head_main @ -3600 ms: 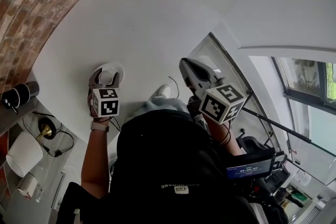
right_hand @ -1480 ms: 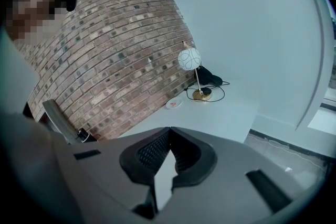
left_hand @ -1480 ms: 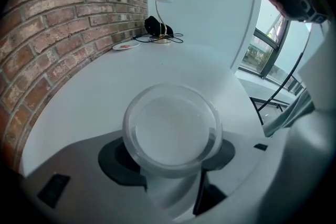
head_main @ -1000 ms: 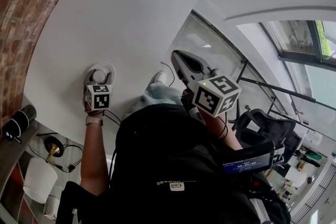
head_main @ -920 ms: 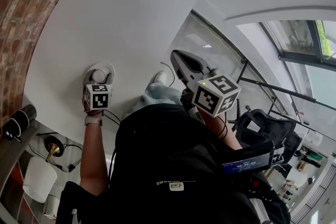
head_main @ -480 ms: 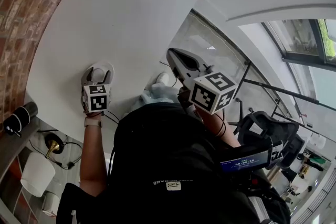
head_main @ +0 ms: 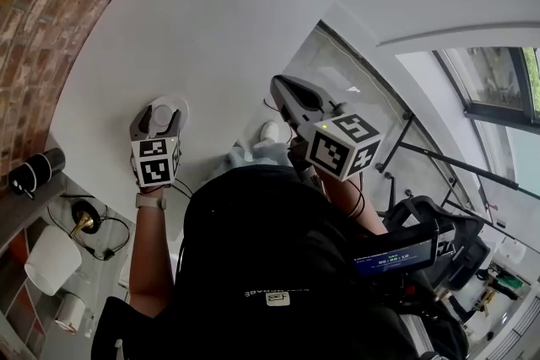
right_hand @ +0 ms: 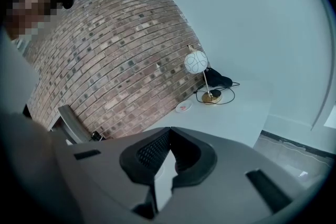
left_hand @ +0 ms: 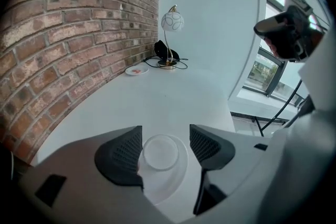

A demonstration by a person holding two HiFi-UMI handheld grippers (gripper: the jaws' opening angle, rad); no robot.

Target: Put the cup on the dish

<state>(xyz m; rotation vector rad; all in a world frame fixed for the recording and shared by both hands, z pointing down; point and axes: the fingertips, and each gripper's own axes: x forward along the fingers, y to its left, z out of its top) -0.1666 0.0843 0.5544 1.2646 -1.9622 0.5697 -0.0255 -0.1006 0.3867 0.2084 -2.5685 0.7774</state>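
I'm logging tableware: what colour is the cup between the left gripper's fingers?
White; the cup shows best in the left gripper view.

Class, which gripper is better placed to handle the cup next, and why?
Left: the left gripper is open with the cup, on the dish, between its jaws. The right gripper is shut, away from it.

The right gripper [right_hand: 169,132] fills the lower frame, its dark ribbed jaws meeting at the tips with nothing between them. Beyond it, at the far end of a white tabletop [right_hand: 231,118] beside a brick wall [right_hand: 115,55], stand a globe-shaded lamp [right_hand: 197,63] and a small plate [right_hand: 183,107].
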